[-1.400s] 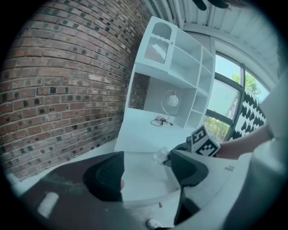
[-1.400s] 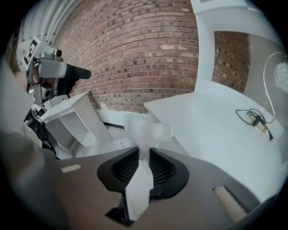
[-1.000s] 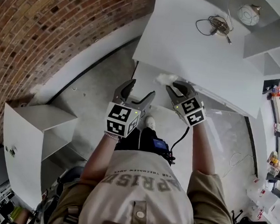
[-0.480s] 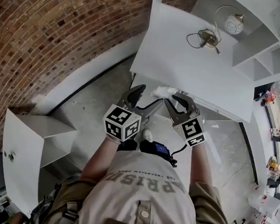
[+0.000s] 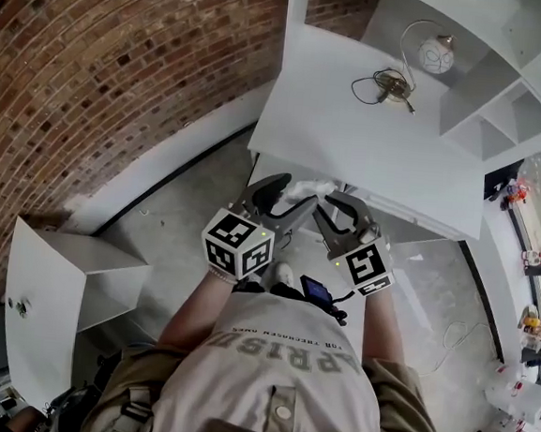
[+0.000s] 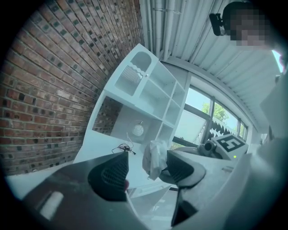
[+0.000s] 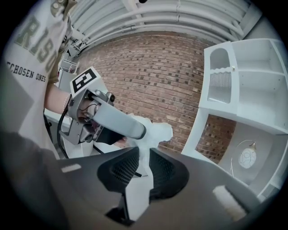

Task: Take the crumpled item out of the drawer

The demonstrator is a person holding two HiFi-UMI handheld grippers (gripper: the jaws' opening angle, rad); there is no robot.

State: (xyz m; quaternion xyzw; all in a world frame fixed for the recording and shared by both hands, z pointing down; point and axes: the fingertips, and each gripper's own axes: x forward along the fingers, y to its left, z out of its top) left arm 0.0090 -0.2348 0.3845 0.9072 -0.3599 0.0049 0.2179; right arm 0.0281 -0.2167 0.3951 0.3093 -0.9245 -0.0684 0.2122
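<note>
The crumpled item (image 5: 312, 188) is a wad of white paper held in the air just in front of the open white drawer (image 5: 267, 168). My right gripper (image 5: 321, 205) is shut on it; in the right gripper view the wad (image 7: 155, 134) rises from between the black pads of that gripper (image 7: 143, 173). My left gripper (image 5: 296, 194) faces it from the left with jaws closing. In the left gripper view the wad (image 6: 154, 158) sits between the jaws of the left gripper (image 6: 146, 170), against the right pad (image 6: 182, 167) and clear of the left pad.
The white desk (image 5: 372, 135) above the drawer carries a tangled cable (image 5: 386, 82) and a round lamp (image 5: 436, 56). A white shelf unit (image 5: 518, 81) stands at the back right. A white cabinet (image 5: 56, 295) lies on the floor at left, beside the brick wall (image 5: 96, 63).
The left gripper has swung right and forward until its jaws straddle the wad, and they have narrowed. The right gripper still holds the wad, now a little nearer the body.
</note>
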